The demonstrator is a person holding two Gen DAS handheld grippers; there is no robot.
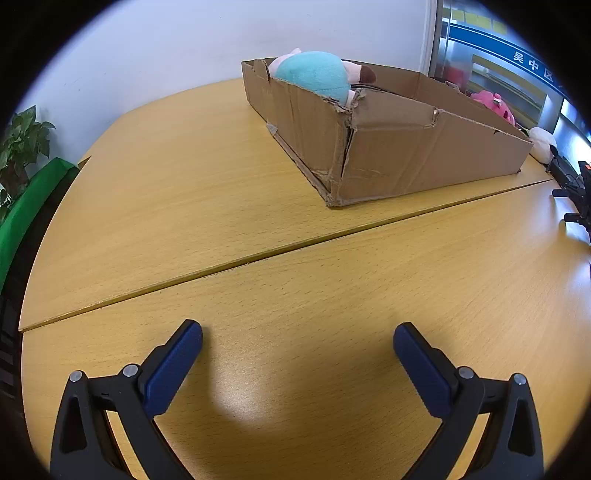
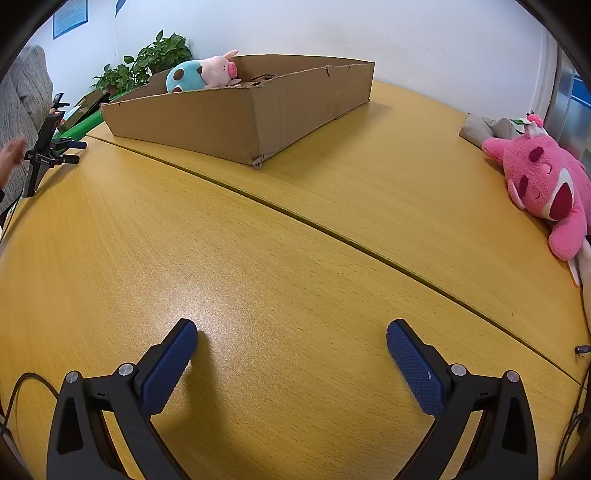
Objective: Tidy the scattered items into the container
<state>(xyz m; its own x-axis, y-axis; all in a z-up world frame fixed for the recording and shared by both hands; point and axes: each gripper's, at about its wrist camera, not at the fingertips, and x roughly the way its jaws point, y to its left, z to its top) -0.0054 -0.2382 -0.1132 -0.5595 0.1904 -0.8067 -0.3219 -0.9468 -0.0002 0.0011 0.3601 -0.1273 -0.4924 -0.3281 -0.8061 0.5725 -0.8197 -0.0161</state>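
both claws, the left claw (image 1: pixel 297 334) and right claw (image 2: pixel 291 332), hang spread apart and empty over the bare worktop (image 2: pixel 258 258), so this looks like the reach-out step. the cardboard box (image 2: pixel 240 110) already holds a blue-and-pink piglet plush (image 2: pixel 201 74); the pink bear plush (image 2: pixel 543 184) lies well right of the box, likely next for the right claw.

place: office | cues: wooden desks (image 2: pixel 295 229); potted plant (image 2: pixel 147 62); wall poster (image 2: pixel 70 16); glass door signage (image 1: pixel 532 64)
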